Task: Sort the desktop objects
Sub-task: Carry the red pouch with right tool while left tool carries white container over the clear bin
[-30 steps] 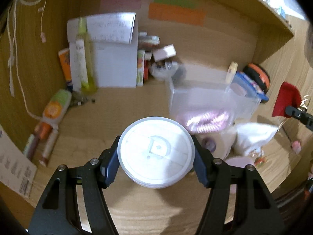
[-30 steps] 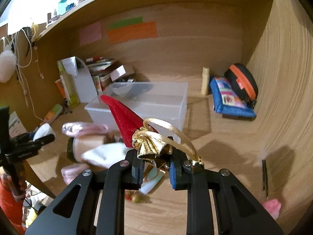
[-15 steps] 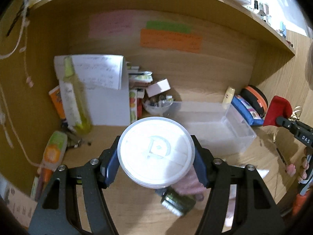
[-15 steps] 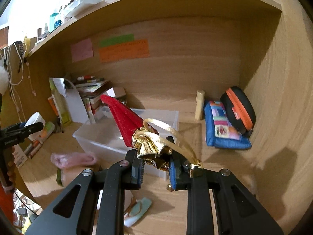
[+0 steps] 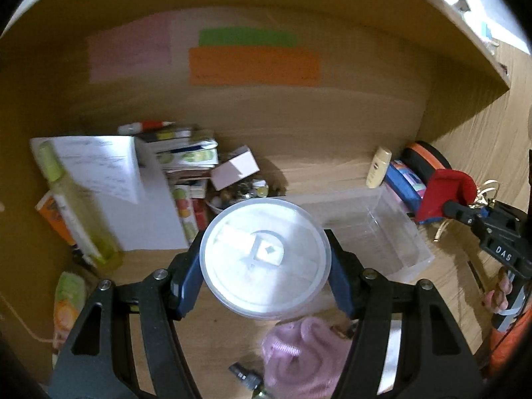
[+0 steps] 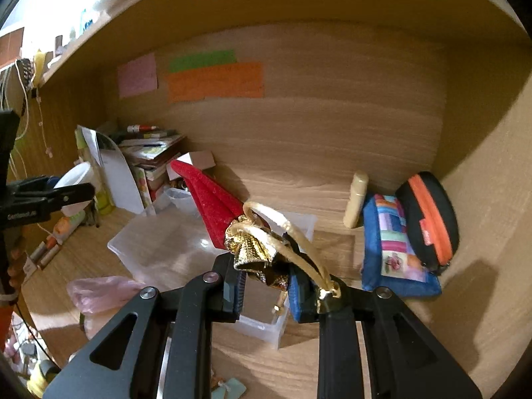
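Clear bin (image 5: 372,232) is sitting mid-desk, in front of the back wall (image 5: 299,116). Book stack (image 5: 186,166) and papers (image 5: 109,179) are standing left of it, tall bottle (image 5: 76,209) leaning further left. Small tube (image 6: 355,199) is standing right of the bin, patchwork pouch (image 6: 392,242) and zip case (image 6: 429,219) lying beyond it against the side wall. Knit item (image 5: 299,359) is lying in front of the bin.
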The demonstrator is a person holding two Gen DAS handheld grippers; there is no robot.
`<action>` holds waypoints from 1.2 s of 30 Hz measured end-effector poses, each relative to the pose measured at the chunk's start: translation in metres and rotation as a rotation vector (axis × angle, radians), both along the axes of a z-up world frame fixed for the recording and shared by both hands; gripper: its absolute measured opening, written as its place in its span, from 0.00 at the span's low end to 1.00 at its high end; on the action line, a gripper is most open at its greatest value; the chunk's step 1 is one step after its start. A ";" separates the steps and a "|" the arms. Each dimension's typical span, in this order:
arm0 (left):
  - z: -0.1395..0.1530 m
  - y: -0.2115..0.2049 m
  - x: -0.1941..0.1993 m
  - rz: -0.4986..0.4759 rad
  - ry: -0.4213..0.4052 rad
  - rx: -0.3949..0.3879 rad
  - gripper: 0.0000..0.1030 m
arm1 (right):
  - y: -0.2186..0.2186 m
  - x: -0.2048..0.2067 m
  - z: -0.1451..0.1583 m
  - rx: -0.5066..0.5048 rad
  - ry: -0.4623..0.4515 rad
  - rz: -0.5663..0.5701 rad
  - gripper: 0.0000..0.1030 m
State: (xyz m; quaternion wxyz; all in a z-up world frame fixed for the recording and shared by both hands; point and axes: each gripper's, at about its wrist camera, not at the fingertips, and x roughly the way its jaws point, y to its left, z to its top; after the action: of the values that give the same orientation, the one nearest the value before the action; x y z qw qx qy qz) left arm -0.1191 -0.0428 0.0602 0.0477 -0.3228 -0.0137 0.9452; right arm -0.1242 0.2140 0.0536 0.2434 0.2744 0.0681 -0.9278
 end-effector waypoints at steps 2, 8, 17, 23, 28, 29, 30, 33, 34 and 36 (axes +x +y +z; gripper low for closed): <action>-0.004 0.005 -0.012 -0.021 -0.024 0.005 0.63 | -0.005 -0.008 -0.004 0.009 -0.016 0.014 0.18; -0.020 0.018 -0.050 -0.072 -0.098 -0.001 0.63 | -0.020 -0.030 -0.018 0.047 -0.074 0.041 0.19; -0.045 0.033 -0.093 -0.147 -0.212 -0.024 0.63 | -0.047 -0.066 -0.045 0.136 -0.198 0.104 0.19; -0.064 0.047 -0.115 -0.188 -0.287 -0.075 0.63 | -0.063 -0.081 -0.066 0.193 -0.261 0.145 0.18; -0.078 0.057 -0.123 -0.218 -0.327 -0.125 0.63 | -0.073 -0.090 -0.080 0.259 -0.294 0.164 0.18; -0.081 0.059 -0.123 -0.227 -0.337 -0.138 0.63 | -0.075 -0.091 -0.083 0.280 -0.300 0.169 0.18; -0.083 0.061 -0.124 -0.234 -0.346 -0.145 0.63 | -0.077 -0.092 -0.086 0.289 -0.306 0.178 0.18; -0.088 0.063 -0.126 -0.249 -0.369 -0.151 0.63 | -0.083 -0.091 -0.094 0.326 -0.316 0.195 0.18; -0.089 0.063 -0.127 -0.251 -0.373 -0.154 0.63 | -0.084 -0.091 -0.095 0.330 -0.325 0.204 0.18; -0.093 0.063 -0.128 -0.254 -0.383 -0.164 0.63 | -0.088 -0.091 -0.098 0.340 -0.335 0.217 0.18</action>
State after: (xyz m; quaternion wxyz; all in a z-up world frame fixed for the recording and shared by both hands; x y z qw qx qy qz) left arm -0.2466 0.0207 -0.0323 0.1363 -0.4981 0.0951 0.8510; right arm -0.2156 0.1264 -0.0444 0.3000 0.4521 0.2109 -0.8131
